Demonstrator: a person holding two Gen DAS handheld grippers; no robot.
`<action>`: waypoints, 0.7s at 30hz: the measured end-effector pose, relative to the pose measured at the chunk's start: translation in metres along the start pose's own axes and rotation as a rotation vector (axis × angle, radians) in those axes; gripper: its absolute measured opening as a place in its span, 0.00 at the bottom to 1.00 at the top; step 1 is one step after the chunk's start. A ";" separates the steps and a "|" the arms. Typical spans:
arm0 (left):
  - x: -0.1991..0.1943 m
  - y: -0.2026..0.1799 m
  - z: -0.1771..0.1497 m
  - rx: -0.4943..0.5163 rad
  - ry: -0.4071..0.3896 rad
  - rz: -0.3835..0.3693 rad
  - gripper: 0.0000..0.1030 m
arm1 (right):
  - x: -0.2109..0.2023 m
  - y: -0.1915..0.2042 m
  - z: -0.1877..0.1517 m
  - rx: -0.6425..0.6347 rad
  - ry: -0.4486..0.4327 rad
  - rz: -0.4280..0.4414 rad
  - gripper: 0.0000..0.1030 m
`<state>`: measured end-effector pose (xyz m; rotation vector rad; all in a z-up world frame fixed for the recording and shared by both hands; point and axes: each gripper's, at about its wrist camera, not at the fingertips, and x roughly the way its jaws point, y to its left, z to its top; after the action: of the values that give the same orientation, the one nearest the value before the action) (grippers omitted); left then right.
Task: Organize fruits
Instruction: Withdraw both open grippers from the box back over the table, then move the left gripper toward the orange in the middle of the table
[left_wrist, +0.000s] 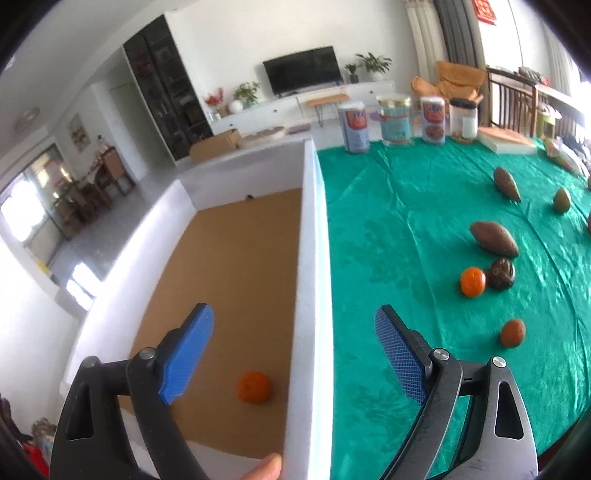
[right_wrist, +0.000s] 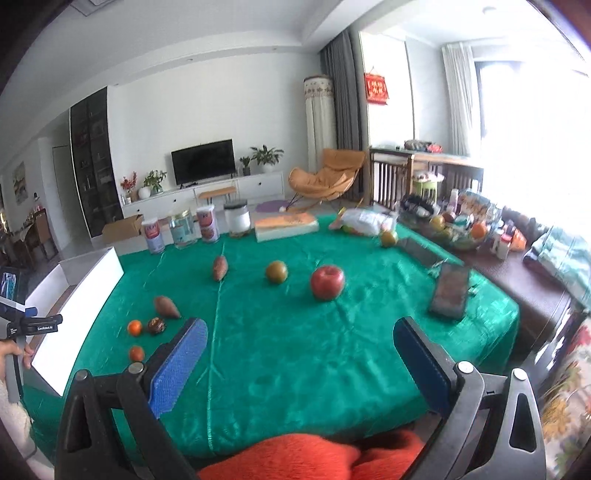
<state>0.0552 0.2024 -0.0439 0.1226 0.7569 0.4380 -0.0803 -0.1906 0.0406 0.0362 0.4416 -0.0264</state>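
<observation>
Left tool (left_wrist: 293, 349) agape astride box wall (left_wrist: 312, 295); right tool (right_wrist: 299, 363) agape.

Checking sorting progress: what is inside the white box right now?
The white box holds one orange mandarin on its brown floor, near the right wall. The rest of the visible floor is bare. The left gripper covers part of the near corner, so that part cannot be checked.

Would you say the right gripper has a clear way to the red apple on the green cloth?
Probably yes: the right gripper is open, and only bare green cloth lies between it and the red apple, which sits apart from other fruit.
</observation>
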 end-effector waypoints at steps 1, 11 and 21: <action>-0.011 0.002 0.003 -0.014 -0.035 0.005 0.92 | -0.022 -0.017 0.012 -0.024 -0.002 0.039 0.98; -0.086 -0.053 0.020 0.065 -0.173 -0.229 0.97 | -0.085 -0.046 0.074 -0.405 0.353 0.017 1.00; -0.083 -0.126 -0.019 0.054 -0.050 -0.476 0.97 | 0.069 0.063 -0.085 -0.035 0.091 0.210 1.00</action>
<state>0.0319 0.0521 -0.0375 0.0012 0.7211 -0.0375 -0.0522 -0.1250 -0.0637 0.0495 0.5274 0.1901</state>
